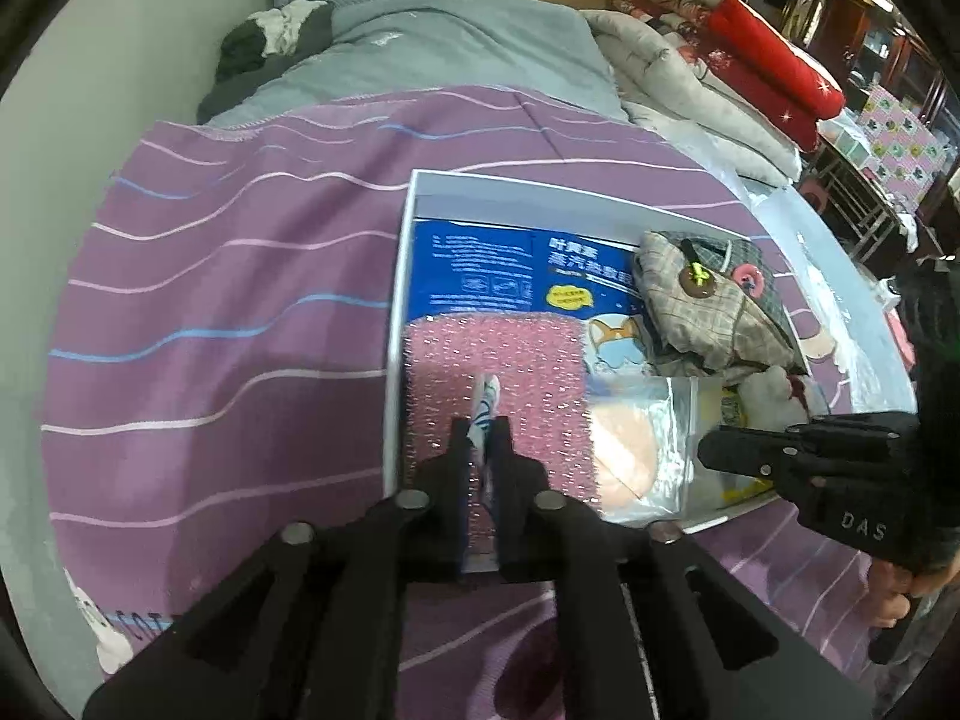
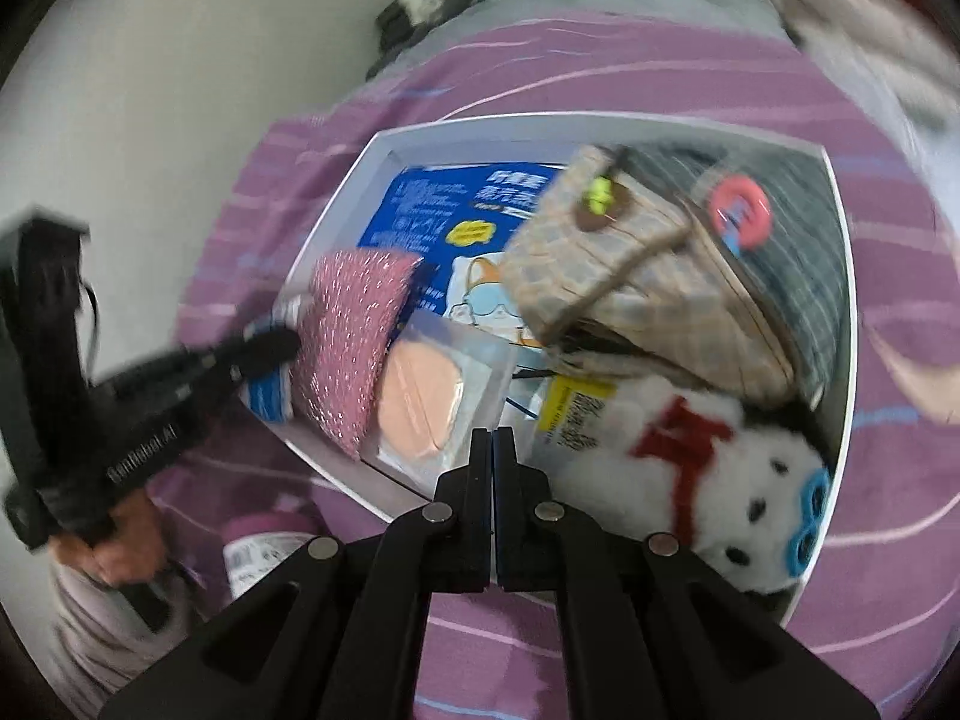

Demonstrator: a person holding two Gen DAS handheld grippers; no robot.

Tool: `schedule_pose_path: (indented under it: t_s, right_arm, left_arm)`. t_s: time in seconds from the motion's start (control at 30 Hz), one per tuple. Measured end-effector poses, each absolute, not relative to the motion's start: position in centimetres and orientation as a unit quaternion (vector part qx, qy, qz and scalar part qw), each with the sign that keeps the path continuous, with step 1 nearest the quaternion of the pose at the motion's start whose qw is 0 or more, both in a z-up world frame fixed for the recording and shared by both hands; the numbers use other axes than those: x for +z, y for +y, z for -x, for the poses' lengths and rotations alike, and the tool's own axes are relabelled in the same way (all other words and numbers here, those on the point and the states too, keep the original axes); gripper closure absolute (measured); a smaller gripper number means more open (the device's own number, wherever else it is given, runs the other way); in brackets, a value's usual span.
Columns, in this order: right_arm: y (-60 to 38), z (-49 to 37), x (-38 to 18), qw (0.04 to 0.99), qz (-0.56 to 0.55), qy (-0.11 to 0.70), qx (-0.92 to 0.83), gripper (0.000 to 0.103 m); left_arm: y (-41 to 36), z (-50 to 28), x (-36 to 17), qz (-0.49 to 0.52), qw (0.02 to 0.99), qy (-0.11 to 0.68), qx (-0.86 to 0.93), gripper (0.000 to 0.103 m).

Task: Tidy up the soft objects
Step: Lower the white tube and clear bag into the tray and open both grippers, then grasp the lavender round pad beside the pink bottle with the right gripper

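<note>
I see the box (image 1: 403, 276) resting on the bedspread (image 1: 228, 276). Inside it, the sponge cloth (image 1: 498, 360) sits near-left, the sealed pouch (image 1: 636, 444) just right of it, the plush toy (image 2: 720, 468) near-right, the fabric bag (image 1: 714, 306) far-right over the printed packet (image 1: 480, 264).
</note>
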State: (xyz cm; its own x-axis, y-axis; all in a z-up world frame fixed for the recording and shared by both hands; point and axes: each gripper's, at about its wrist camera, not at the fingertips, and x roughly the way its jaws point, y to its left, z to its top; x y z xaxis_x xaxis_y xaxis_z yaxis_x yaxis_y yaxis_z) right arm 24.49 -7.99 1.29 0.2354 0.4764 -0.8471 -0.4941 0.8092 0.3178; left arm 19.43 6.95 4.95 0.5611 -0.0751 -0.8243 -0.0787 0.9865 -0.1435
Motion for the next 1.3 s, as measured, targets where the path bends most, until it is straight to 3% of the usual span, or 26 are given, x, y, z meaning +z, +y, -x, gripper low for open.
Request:
schedule_pose_path:
  t_s: [0.03, 0.07, 0.1, 0.2, 0.3, 0.53, 0.7, 0.8, 0.87, 1.3]
  right_arm:
    - [-7.5, -24.5, 1.5, 0.785, 0.021, 0.535, 0.311, 0.103]
    - [-7.1, -24.6, 1.5, 0.784, 0.029, 0.537, 0.31, 0.103]
    - [-6.8, -24.7, 1.5, 0.783, 0.039, 0.539, 0.307, 0.103]
    - [-6.1, -24.7, 1.4, 0.789, 0.071, 0.544, 0.277, 0.102]
    - [-6.4, -24.5, 1.7, 0.793, 0.064, 0.545, 0.262, 0.098]
    - [-8.5, -23.7, 4.6, 0.809, 0.013, 0.529, 0.258, 0.062]
    - [-9.7, -21.6, 6.6, 0.816, -0.014, 0.508, 0.275, 0.058]
    - [-10.6, -19.6, 7.2, 0.826, -0.028, 0.482, 0.291, 0.05]
    - [-11.5, -17.4, 7.4, 0.84, -0.035, 0.449, 0.302, 0.039]
    - [-11.7, -12.3, 9.5, 0.857, -0.03, 0.377, 0.35, 0.034]
  left_arm:
    - [7.0, -19.4, 5.0, 0.081, 0.881, 0.467, 0.005, 0.075]
    - [7.0, -19.4, 5.1, 0.082, 0.882, 0.465, 0.007, 0.058]
    - [7.0, -19.3, 5.2, 0.089, 0.883, 0.461, -0.004, 0.051]
    - [6.8, -18.8, 5.6, 0.091, 0.887, 0.454, -0.005, 0.04]
    - [6.6, -18.2, 6.0, 0.081, 0.892, 0.445, 0.005, 0.038]
    - [6.3, -16.7, 6.7, 0.085, 0.896, 0.437, 0.007, 0.038]
    - [5.9, -14.3, 7.7, 0.087, 0.904, 0.419, 0.018, 0.038]
    - [5.8, -12.8, 8.2, 0.09, 0.907, 0.41, 0.027, 0.038]
    - [5.7, -11.9, 8.4, 0.097, 0.907, 0.409, 0.021, 0.038]
    - [2.8, -9.4, 9.8, 0.074, 0.91, 0.407, 0.017, 0.038]
